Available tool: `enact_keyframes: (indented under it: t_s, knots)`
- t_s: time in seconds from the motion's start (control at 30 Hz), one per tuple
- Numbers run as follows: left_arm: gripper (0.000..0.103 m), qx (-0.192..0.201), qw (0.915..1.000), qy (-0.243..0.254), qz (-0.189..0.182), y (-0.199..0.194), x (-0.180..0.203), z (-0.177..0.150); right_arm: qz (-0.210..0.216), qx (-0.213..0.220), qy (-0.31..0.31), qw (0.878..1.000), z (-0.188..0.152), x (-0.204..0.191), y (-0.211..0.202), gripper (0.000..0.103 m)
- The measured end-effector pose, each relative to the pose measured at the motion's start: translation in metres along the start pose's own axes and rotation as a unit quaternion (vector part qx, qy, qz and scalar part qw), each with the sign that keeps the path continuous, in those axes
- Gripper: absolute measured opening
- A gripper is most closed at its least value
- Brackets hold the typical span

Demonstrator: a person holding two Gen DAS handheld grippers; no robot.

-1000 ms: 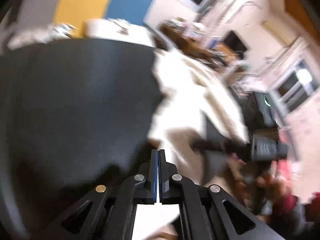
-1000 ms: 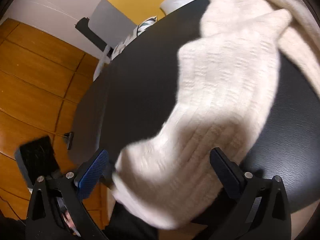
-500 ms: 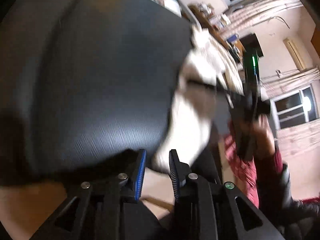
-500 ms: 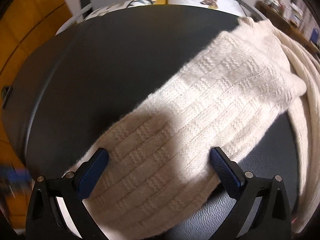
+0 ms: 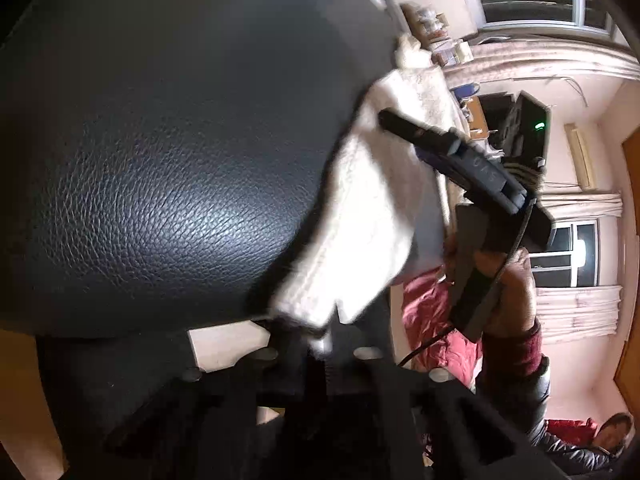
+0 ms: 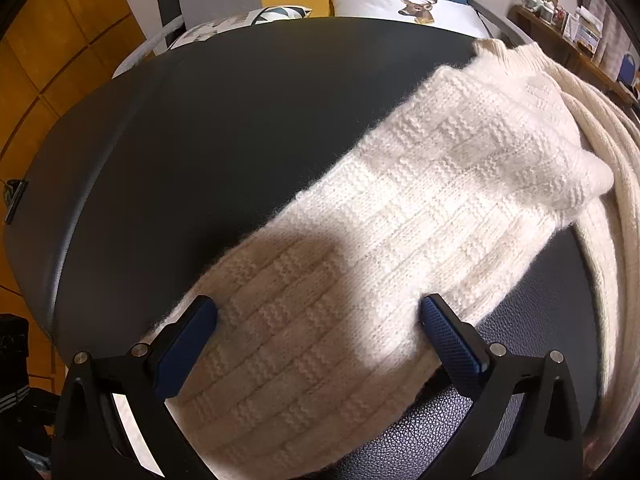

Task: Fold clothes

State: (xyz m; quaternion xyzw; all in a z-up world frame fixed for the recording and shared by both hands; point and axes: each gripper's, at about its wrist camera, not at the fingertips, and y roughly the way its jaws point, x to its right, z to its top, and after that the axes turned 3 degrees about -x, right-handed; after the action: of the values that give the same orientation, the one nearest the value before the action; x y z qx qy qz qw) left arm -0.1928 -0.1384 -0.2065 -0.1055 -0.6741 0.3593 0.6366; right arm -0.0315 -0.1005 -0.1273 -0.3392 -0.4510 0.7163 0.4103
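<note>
Right wrist view: your right gripper fingers stand wide apart astride the cream knit sleeve on the black bench. Left gripper fingers pinch its cuff at the near edge. Lift evenly, keeping the knit flat.

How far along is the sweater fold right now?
Early. The cream knitted sweater lies stretched across the black leather-look table, one sleeve laid out, no fold finished. In hand: the left claw is shut on the cuff; the right claw straddles the sleeve, open. Left: sleeves, body, all folds.
</note>
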Motion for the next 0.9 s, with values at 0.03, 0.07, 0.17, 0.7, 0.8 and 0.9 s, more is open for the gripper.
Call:
enact_keyframes:
  t_s: [0.03, 0.07, 0.17, 0.7, 0.8, 0.9]
  knots:
    - [0.004, 0.031, 0.9995, 0.006, -0.007, -0.010, 0.006, 0.000, 0.001, 0.000, -0.001, 1.000, 0.000, -0.001, -0.001, 0.103]
    - [0.004, 0.059, 0.9981, 0.011, -0.012, -0.022, 0.014, 0.001, 0.003, -0.003, -0.002, 1.000, -0.001, -0.001, -0.002, 0.103]
    - [0.004, 0.142, 0.9889, 0.041, 0.017, -0.060, 0.039, 0.010, 0.059, 0.002, 0.026, 0.998, -0.001, 0.002, -0.015, 0.103]
    - [0.022, 0.100, 0.9895, -0.099, -0.034, -0.049, -0.040, 0.027, -0.013, -0.011, -0.047, 0.999, 0.013, -0.050, 0.016, 0.103]
    - [0.021, 0.081, 0.9925, -0.092, -0.007, -0.050, -0.034, 0.033, -0.015, -0.007, -0.045, 0.999, 0.012, -0.052, 0.017, 0.103]
    - [0.005, 0.093, 0.9912, -0.053, 0.078, -0.038, -0.017, 0.031, -0.019, -0.005, -0.043, 0.999, 0.011, -0.055, 0.018, 0.103]
